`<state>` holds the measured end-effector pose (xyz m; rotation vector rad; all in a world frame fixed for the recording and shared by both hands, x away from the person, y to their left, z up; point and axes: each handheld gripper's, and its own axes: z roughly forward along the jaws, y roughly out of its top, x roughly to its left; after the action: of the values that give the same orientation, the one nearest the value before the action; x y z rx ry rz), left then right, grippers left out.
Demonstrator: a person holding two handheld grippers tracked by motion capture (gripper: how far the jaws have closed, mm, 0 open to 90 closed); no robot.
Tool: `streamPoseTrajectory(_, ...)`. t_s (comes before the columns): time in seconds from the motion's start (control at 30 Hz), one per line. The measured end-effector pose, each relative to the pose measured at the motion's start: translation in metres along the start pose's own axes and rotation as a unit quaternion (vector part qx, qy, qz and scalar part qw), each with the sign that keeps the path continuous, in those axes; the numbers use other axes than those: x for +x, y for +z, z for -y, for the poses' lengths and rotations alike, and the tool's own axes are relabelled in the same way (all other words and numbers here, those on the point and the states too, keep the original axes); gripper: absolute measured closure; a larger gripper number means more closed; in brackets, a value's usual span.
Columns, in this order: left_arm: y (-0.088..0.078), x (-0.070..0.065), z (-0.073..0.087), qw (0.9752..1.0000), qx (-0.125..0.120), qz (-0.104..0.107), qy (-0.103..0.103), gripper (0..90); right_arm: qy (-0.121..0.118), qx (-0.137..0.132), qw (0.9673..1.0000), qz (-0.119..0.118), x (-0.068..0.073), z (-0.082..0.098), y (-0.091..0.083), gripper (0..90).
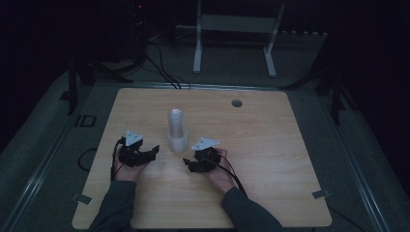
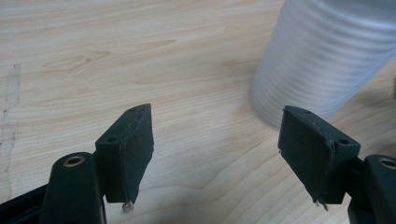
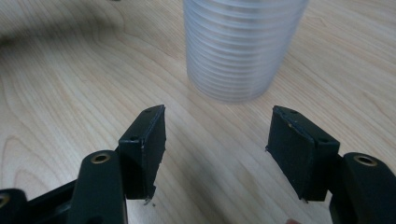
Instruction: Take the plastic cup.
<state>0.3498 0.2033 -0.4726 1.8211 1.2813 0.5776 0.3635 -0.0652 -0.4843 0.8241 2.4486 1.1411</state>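
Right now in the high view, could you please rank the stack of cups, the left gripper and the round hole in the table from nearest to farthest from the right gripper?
1. Stack of cups, just up and left of the right gripper.
2. Left gripper, farther left.
3. Round hole, near the table's far edge.

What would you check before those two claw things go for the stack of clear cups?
1. Stack of cups upright on the table: ok.
2. Left gripper jaws apart, nothing between them: ok.
3. Right gripper jaws apart, nothing between them: ok.
4. Stack lies ahead of the right gripper's jaws: ok.
5. Stack centred for the left gripper: not ok, it stands off to one side.
6. How many cups are in the stack: cannot tell.
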Motion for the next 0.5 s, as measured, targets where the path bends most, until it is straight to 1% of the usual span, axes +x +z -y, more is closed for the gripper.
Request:
streamPoseTrajectory(0.03,0.0,0.0,0.0,1.0,0.0,0.0,0.0,27.1,-0.001,0.0,1.0,-0.001,0.0,-0.001,0.001,36.4)
streamPoseTrajectory(0.1,-0.004,-0.001,-0.005,1.0,-0.003,0.004,0.007,28.8,-0.006,0.0,1.0,0.001,-0.001,-0.003,0.003,36.4)
streamPoseTrajectory(0.23,-0.013,-0.002,-0.011,0.9997,-0.015,0.019,0.005,29.8,-0.005,-0.004,1.0,0.002,-0.005,-0.004,0.006,36.2)
streamPoseTrajectory(0.27,-0.013,-0.002,-0.011,0.9997,-0.015,0.019,0.005,29.7,-0.005,-0.004,1.0,0.002,-0.006,-0.004,0.007,35.8)
streamPoseTrajectory(0.33,-0.024,-0.003,-0.019,0.9991,-0.029,0.031,0.008,29.4,-0.002,-0.005,1.0,-0.001,-0.008,-0.005,0.007,34.9)
streamPoseTrajectory(0.4,-0.032,-0.004,-0.026,0.9982,-0.041,0.042,0.011,28.2,-0.003,-0.011,0.9999,-0.008,-0.01,-0.007,0.008,32.7)
streamPoseTrajectory(0.43,-0.038,-0.005,-0.032,0.9975,-0.051,0.047,0.012,27.6,-0.007,-0.013,0.9998,-0.009,-0.011,-0.008,0.008,32.2)
streamPoseTrajectory(0.47,-0.041,-0.006,-0.035,0.997,-0.056,0.051,0.015,27.0,-0.009,-0.014,0.9998,-0.011,-0.011,-0.009,0.009,31.8)
streamPoseTrajectory(0.5,-0.045,-0.008,-0.041,0.9963,-0.063,0.054,0.023,26.7,-0.012,-0.016,0.9997,-0.012,-0.012,-0.01,0.009,31.3)
